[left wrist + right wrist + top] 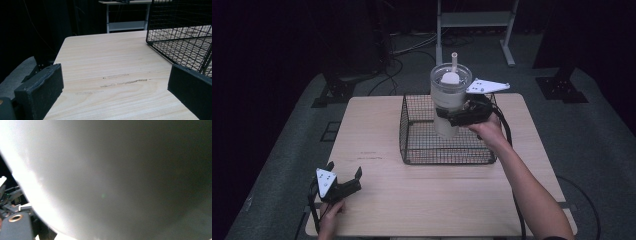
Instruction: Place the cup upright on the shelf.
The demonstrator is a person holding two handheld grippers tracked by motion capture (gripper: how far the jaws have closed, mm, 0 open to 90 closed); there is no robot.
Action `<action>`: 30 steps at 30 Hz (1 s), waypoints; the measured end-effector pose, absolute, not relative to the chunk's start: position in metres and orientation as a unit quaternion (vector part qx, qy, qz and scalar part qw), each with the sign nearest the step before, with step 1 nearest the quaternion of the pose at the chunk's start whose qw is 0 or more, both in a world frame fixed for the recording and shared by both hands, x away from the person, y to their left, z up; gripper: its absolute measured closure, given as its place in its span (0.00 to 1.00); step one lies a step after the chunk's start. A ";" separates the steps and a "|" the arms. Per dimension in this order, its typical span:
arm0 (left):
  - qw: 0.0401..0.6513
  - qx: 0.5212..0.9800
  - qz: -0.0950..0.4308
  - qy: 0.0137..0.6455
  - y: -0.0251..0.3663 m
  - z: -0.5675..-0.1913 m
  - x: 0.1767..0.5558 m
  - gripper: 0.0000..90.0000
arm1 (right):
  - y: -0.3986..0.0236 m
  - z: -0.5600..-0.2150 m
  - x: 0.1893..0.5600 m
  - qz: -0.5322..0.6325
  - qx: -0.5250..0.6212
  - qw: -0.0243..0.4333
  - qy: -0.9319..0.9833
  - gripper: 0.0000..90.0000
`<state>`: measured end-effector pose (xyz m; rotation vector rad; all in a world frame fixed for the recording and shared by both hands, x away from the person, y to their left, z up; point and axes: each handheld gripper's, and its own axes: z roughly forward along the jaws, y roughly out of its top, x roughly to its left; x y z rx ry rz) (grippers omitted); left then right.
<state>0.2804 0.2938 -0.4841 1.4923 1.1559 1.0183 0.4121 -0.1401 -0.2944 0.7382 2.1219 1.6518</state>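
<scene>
Above the black wire basket (412, 131), right gripper (447, 115) clamping a smooth translucent tumbler (449, 95); left gripper (344, 176) spread.

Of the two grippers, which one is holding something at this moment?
The right gripper: it is clamped around the white plastic tumbler with a straw over the black wire basket. The left gripper rests open, holding nothing.

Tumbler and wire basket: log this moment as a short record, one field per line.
object held: pale tumbler with lid and straw
holder: right gripper, shut on the tumbler's side
tumbler position: upright, above the basket's open top; whether its base touches the basket floor cannot be told
container: black wire basket on the table
left gripper: jaws open, holding nothing, near the table's front left corner
</scene>
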 end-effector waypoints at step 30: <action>0.477 0.612 0.420 0.471 0.293 -0.484 0.279 0.00 | -0.096 -0.352 0.489 0.554 0.261 0.139 0.778 0.10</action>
